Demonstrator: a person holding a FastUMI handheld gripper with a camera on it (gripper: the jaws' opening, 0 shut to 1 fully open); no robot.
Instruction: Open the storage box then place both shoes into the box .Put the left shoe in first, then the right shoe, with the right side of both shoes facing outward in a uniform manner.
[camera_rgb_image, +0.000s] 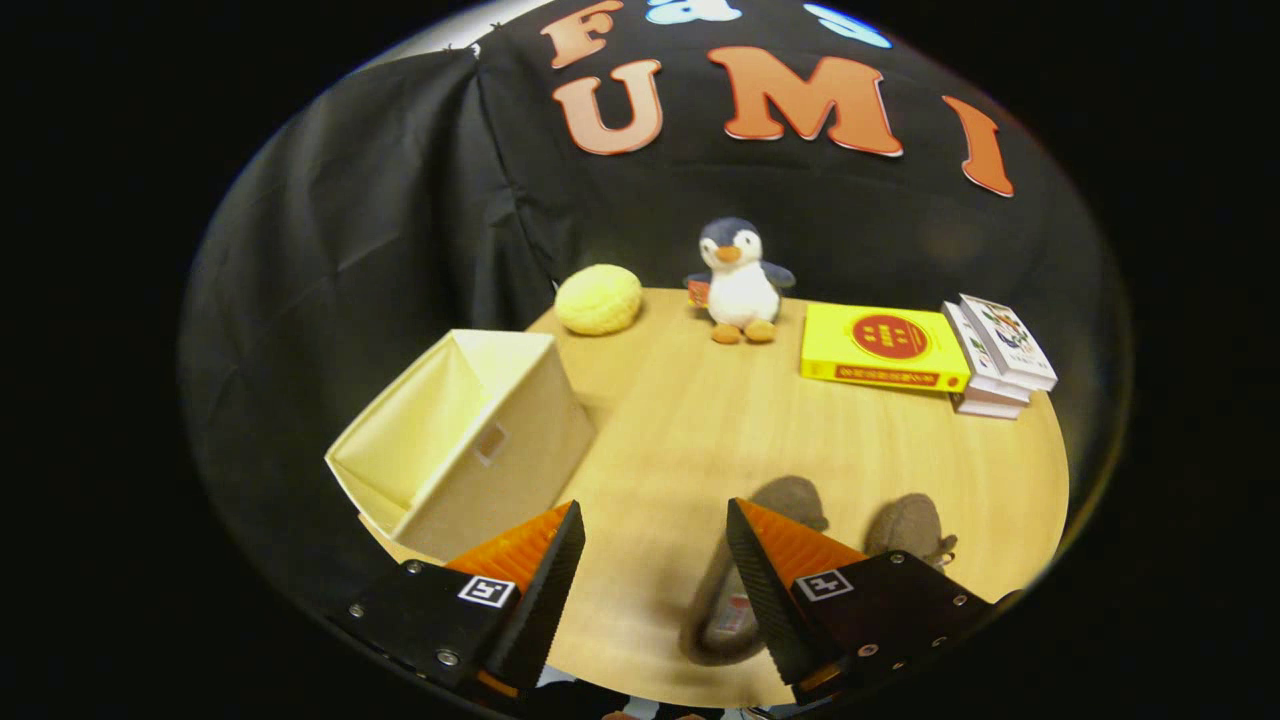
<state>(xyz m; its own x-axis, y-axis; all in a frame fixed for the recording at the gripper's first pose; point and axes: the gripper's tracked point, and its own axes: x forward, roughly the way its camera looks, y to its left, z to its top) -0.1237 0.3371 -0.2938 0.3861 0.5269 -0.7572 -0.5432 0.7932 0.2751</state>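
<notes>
A cream fabric storage box (470, 440) stands open-topped on the wooden table (690, 430), just beyond my left finger. Two grey-brown shoes lie near the table's front edge. One shoe (730, 600) lies partly under my right finger with its opening showing between the fingers. The other shoe (908, 525) sits to the right of it, its toe showing past the right finger. My gripper (655, 525) hovers above the table, open, with nothing between its orange and black fingers (530, 560).
At the table's back stand a yellow round plush (598, 299) and a penguin toy (740, 282). A yellow book (885, 347) and a small stack of white books (1000, 355) lie at the back right. Bare tabletop lies between the box and the books.
</notes>
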